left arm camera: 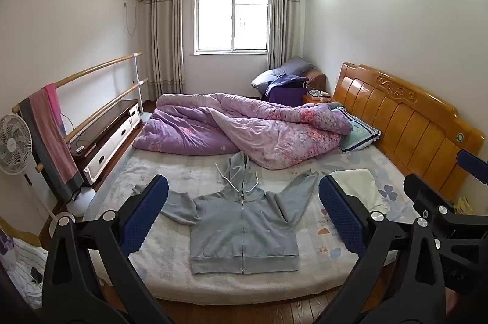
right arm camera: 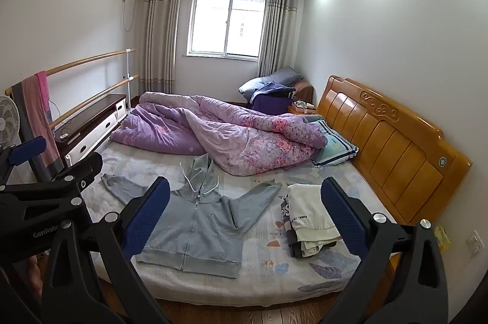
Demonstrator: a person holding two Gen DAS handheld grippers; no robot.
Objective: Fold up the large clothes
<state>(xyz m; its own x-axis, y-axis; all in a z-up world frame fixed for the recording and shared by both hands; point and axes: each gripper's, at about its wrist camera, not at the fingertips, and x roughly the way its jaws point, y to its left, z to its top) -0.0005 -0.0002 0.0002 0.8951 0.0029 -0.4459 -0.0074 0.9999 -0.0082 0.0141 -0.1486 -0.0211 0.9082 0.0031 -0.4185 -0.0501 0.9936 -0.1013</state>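
Observation:
A grey zip-up hoodie [left arm camera: 244, 228] lies flat and face up on the bed, zipped, sleeves spread out and up, hood pointing away from me. It also shows in the right wrist view [right arm camera: 195, 229]. My left gripper [left arm camera: 244, 217] is open and empty, held back from the bed's near edge, with the hoodie between its blue pads. My right gripper [right arm camera: 244, 220] is open and empty, also back from the edge, with the hoodie's right sleeve and a stack of folded clothes [right arm camera: 308, 220] between its pads. The right gripper's body shows at the right of the left wrist view [left arm camera: 442, 202].
A purple floral quilt [left arm camera: 244, 128] is bunched across the far half of the bed [left arm camera: 335, 260]. A pillow [left arm camera: 360, 135] lies by the wooden headboard [left arm camera: 411, 122] on the right. A fan [left arm camera: 13, 144], rail with towel [left arm camera: 52, 135] and low cabinet [left arm camera: 106, 135] stand left.

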